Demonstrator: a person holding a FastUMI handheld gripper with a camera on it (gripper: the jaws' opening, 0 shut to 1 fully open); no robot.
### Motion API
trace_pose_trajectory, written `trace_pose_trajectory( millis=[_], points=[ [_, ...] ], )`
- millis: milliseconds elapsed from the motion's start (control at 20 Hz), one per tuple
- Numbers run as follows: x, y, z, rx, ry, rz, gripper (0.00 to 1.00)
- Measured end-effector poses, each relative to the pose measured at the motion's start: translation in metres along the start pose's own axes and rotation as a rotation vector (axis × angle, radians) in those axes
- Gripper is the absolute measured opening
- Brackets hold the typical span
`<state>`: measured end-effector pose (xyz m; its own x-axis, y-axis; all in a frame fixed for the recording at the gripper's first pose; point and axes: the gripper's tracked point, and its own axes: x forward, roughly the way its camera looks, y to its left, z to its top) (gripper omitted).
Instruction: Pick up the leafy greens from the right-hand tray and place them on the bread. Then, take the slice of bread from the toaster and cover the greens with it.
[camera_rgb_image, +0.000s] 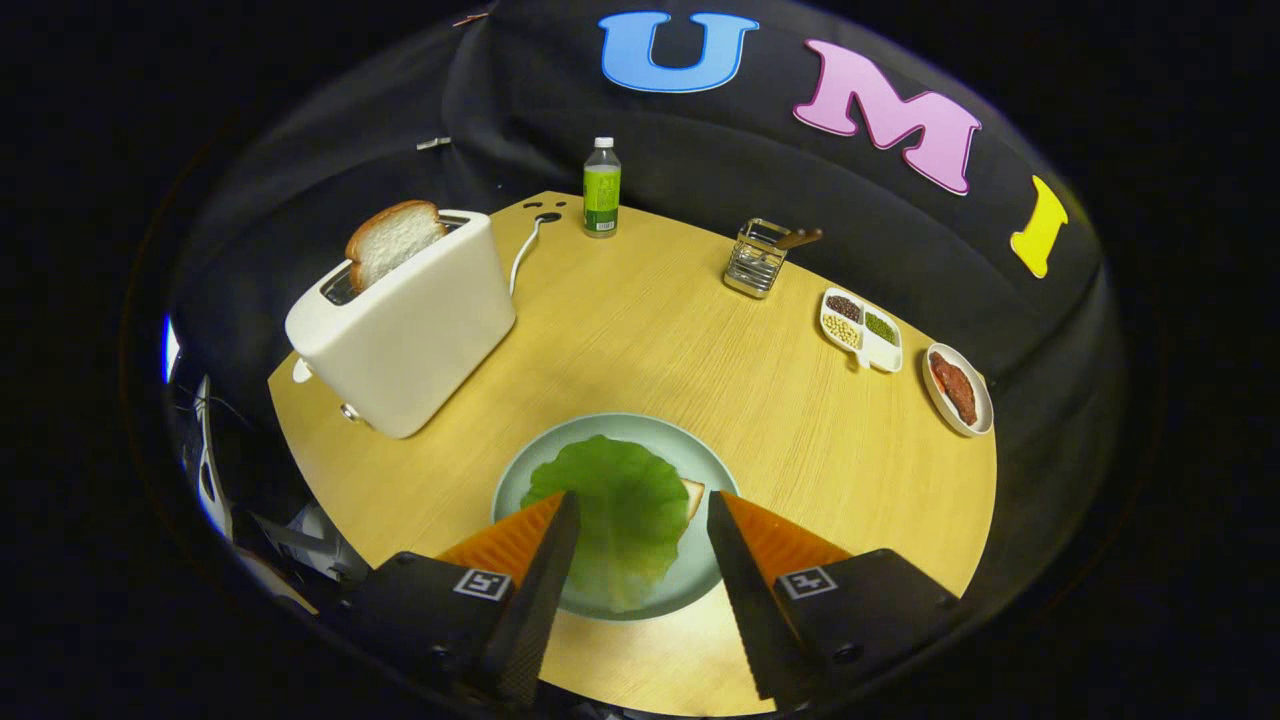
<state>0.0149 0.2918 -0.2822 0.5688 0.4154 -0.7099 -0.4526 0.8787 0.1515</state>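
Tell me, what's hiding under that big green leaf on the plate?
A bread corner pokes out beside the leaf on the plate; the rest is covered. The open gripper hovers above.

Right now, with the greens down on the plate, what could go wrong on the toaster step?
1. The leafy greens lie loose between the open gripper fingers; lifting off carelessly may drag them off the bread.
2. The slice of bread leans in the toaster slot; a hard pinch could crush it.
3. The toaster looks light and may tip.

Flat leafy greens (622, 510) cover the bread (692, 496) between the hand-held gripper's (640, 510) parted fingers; another slice (392, 240) stands upright in the toaster (405, 325), far ahead-left.
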Motion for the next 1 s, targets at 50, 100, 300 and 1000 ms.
trace_pose_trajectory(
  millis=[50, 100, 300, 1000],
  points=[
    [-0.003, 0.005, 0.004, 0.003, -0.024, 0.003, 0.84],
    [-0.007, 0.007, 0.01, 0.001, -0.052, 0.003, 0.89],
    [-0.031, 0.012, 0.03, 0.022, -0.161, 0.008, 0.96],
    [-0.254, 0.024, 0.21, -0.213, -0.892, -0.169, 0.96]
  ],
)
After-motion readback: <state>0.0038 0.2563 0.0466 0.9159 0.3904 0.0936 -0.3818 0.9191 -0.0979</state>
